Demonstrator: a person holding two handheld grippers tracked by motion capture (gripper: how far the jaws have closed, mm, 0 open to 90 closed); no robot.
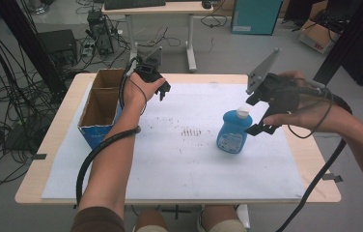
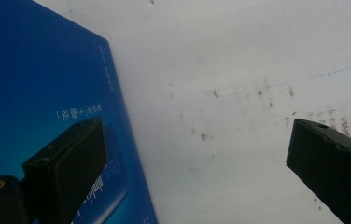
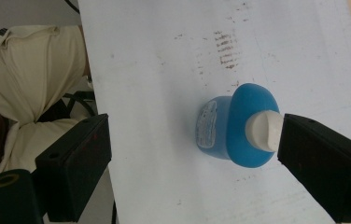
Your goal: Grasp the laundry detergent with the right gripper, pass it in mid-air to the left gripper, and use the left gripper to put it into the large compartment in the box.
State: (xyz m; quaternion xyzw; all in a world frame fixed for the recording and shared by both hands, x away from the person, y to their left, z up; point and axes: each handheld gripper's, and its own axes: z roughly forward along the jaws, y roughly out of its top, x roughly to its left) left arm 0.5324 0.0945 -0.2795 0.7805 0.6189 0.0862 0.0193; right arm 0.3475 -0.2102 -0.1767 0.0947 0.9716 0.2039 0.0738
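Observation:
A blue bottle (image 1: 234, 134) with a white cap (image 1: 242, 112) stands upright on the white sheet (image 1: 170, 159), right of centre. My right gripper (image 1: 256, 115) hovers just right of its top, open and holding nothing. Seen from above in the right gripper view, the bottle (image 3: 232, 126) has its cap (image 3: 263, 130) right against one jaw of the right gripper (image 3: 192, 123); the other jaw is far off it. My left gripper (image 1: 156, 82) is open beside an open cardboard box (image 1: 100, 104). In the left gripper view, the left gripper (image 2: 194, 128) spans the box's blue wall (image 2: 47, 88) and bare sheet.
The wooden table (image 1: 310, 159) is mostly covered by the stained sheet. The box stands at the left edge. On the floor beyond are cables (image 1: 6, 96), a small desk (image 1: 158, 9) and a teal cabinet (image 1: 257, 14). The person's lap (image 3: 29, 79) is at the near edge.

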